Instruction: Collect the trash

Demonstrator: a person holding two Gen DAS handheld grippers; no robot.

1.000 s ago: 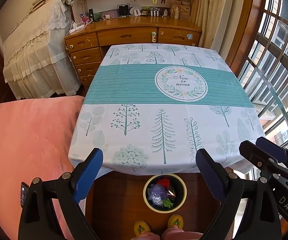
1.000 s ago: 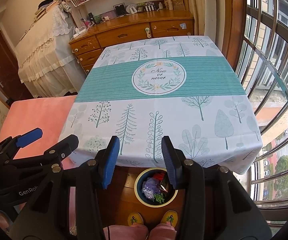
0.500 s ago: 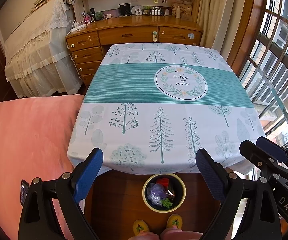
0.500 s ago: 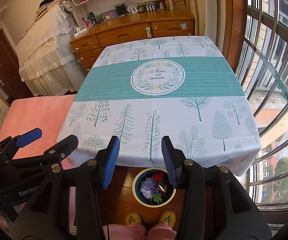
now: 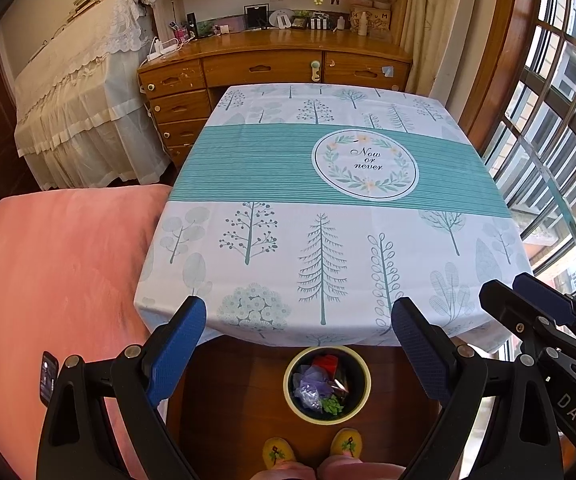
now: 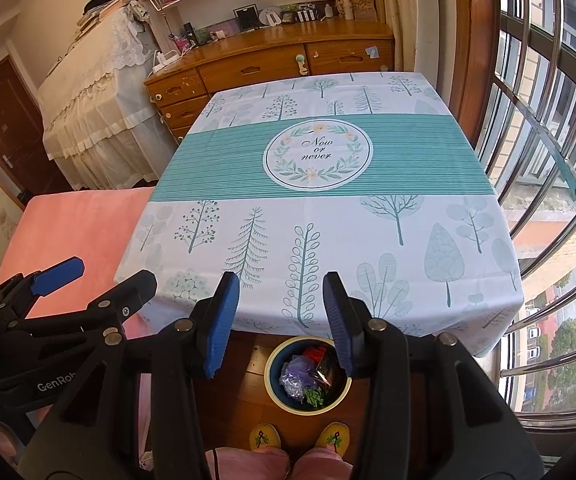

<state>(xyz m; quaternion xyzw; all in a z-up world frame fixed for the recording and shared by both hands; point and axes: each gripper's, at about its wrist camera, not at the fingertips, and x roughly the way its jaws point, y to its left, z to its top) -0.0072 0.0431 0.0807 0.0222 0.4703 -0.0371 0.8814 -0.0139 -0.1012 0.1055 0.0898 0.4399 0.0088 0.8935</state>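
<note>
My 2 claws, left gripper (image 5: 298, 336) and right gripper (image 6: 280, 318), gape empty over the bin (image 5: 327, 417); trash (image 5: 314, 384) sits inside, likely collected.

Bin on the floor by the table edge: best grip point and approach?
Take the bin by its near rim, from above, one finger inside and one outside. It stands upright and open-topped; the tablecloth overhangs the far rim, and trash fills the middle.

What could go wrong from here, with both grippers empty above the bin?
1. The trash bin sits right by the person's slippers; a step forward could tip it.
2. The tablecloth overhangs just above the bin; a gripper lowering in could snag its edge.
3. The left gripper and right gripper are held close together and could collide.
</note>
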